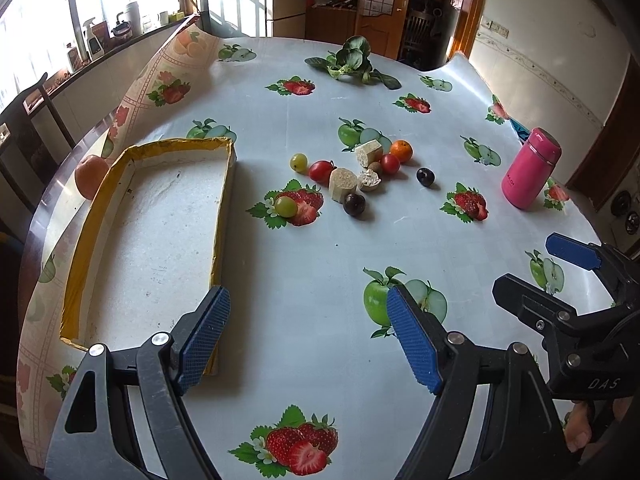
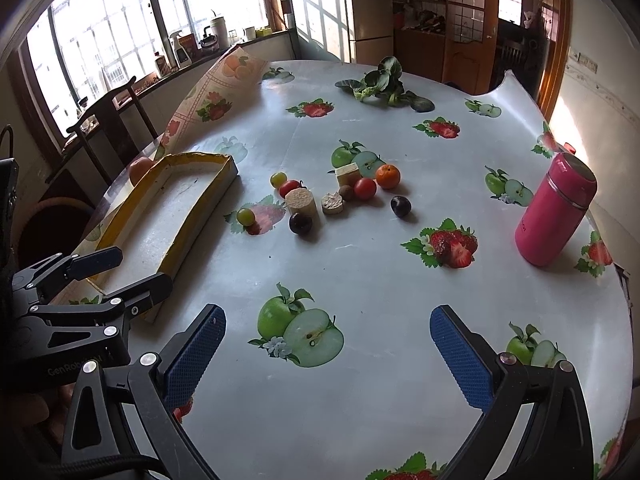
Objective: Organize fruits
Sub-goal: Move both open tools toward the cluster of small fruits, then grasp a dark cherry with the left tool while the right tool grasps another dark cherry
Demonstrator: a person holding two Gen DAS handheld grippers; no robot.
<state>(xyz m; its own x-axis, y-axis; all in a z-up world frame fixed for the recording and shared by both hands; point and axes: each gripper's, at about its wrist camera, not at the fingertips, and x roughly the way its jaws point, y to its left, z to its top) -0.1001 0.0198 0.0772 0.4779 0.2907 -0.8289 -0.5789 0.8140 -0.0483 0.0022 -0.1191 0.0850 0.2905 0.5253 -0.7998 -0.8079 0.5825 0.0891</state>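
Ahead of the gripper: 2 green grapes (image 1: 299, 161), 2 red tomatoes (image 1: 321, 171), 2 dark plums (image 1: 354, 204), 1 orange (image 1: 401, 151), 3 pale chunks (image 1: 342, 184), 1 tray (image 1: 220, 216), 1 pink bottle (image 1: 530, 168).

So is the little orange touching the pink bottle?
Apart. In the right wrist view, the little orange sits in the fruit cluster mid-table, and a wide stretch of bare tablecloth separates it from the pink bottle.
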